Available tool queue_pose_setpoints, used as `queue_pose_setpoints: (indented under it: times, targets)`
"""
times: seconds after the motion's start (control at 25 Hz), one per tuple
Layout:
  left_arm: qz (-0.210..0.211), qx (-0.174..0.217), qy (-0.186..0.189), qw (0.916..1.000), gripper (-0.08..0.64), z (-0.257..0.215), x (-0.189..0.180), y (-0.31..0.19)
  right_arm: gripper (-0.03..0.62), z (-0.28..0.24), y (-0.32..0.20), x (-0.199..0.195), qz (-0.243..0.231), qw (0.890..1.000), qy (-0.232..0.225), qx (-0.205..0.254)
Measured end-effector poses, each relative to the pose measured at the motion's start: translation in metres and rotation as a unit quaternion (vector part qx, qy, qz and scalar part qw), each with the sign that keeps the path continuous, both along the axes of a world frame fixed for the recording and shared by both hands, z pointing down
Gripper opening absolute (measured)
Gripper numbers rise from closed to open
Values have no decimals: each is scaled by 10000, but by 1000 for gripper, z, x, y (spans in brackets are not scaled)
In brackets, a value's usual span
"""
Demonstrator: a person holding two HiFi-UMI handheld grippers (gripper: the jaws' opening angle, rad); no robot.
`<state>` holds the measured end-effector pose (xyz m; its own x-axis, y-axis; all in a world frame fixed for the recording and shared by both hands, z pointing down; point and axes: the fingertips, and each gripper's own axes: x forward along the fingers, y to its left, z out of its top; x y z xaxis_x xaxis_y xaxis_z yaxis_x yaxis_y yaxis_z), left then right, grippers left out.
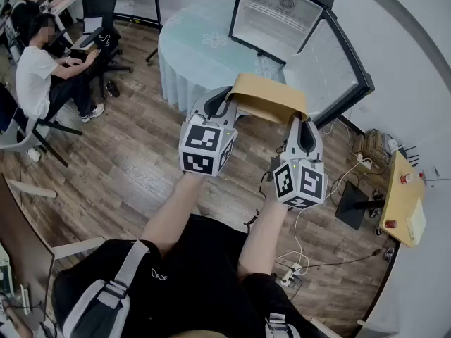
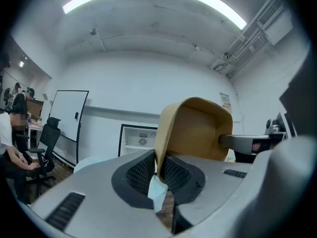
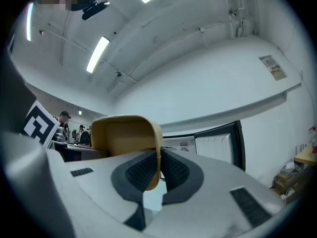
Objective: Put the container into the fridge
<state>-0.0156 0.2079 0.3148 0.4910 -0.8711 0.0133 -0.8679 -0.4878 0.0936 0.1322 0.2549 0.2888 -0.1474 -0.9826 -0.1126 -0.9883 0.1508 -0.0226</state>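
Note:
A tan, box-shaped container (image 1: 269, 97) hangs in the air between my two grippers, in front of the small open fridge (image 1: 276, 14). My left gripper (image 1: 227, 101) is shut on the container's left wall (image 2: 166, 128). My right gripper (image 1: 301, 122) is shut on its right wall (image 3: 155, 148). The container (image 2: 200, 128) shows its hollow inside in the left gripper view, and the right gripper's finger (image 2: 242, 142) shows beyond it. The fridge's door (image 1: 338, 62) stands swung open to the right, and its white interior shows a wire shelf.
The fridge stands on a round table with a pale cloth (image 1: 201, 48). A person (image 1: 42, 69) sits at a desk at the left on an office chair. Cables and a power strip (image 1: 292, 273) lie on the wooden floor at the right, near a yellow board (image 1: 402, 196).

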Motion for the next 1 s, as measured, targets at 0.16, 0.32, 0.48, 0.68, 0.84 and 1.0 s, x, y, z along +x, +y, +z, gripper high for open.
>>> queue_pose_setpoints:
  times: [0.16, 0.32, 0.48, 0.68, 0.84, 1.0]
  targets:
    - [-3, -24, -52, 10000, 23, 4, -1, -4, 20, 7, -7, 0, 51, 10000, -58, -46]
    - [-83, -111, -91, 9999, 23, 13, -13, -15, 20, 22, -22, -10, -24, 9996, -152, -216]
    - [-97, -234, -89, 9996, 23, 23, -24, -32, 21, 30, -40, -21, -86, 9992, -183, -345]
    - [-32, -332, -127, 9994, 26, 29, -33, -65, 20, 36, -76, -29, -79, 9986, -231, -467]
    - [-152, -341, -117, 9992, 29, 25, -58, -95, 20, 33, -110, -54, -196, 9984, -245, -473]
    - [-310, -340, -41, 9989, 26, 24, -94, -118, 21, 31, -134, -89, -333, 9983, -199, -441]
